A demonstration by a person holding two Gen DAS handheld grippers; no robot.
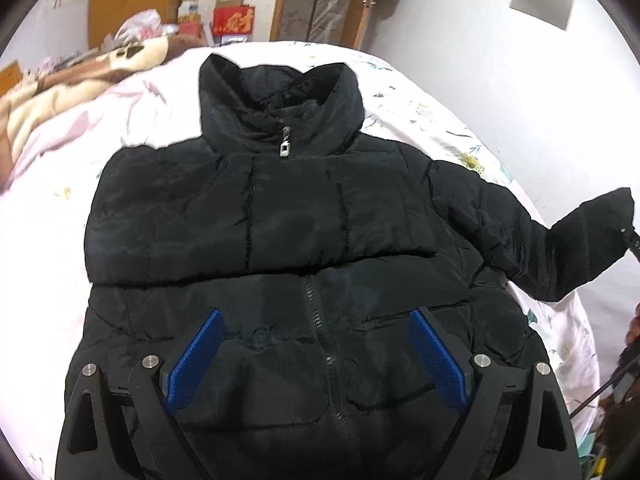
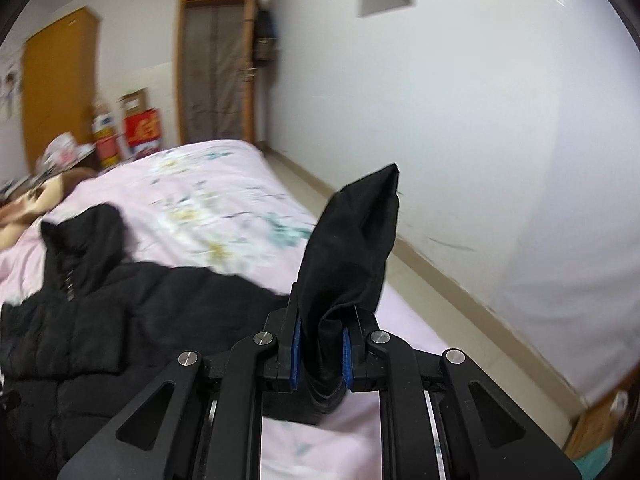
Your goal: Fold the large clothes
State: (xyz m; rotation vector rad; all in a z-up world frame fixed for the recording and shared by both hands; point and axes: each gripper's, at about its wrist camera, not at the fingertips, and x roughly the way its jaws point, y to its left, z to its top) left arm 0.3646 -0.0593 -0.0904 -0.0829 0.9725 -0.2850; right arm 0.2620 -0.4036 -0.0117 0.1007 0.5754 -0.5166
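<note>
Lying zipped on a pink floral bedsheet (image 1: 420,92), a black puffer jacket (image 1: 280,216) fills the left wrist view, collar toward twelve o'clock, one sleeve already folded across its chest. The left gripper (image 1: 316,356) hovers over the hem at six o'clock, its blue pads (image 1: 196,360) spread wide and grasping nothing. At three o'clock the other sleeve (image 1: 560,248) rises off the bed. The right gripper (image 2: 320,356) is clenched on that sleeve's cuff (image 2: 352,240), which stands upright between its pads.
</note>
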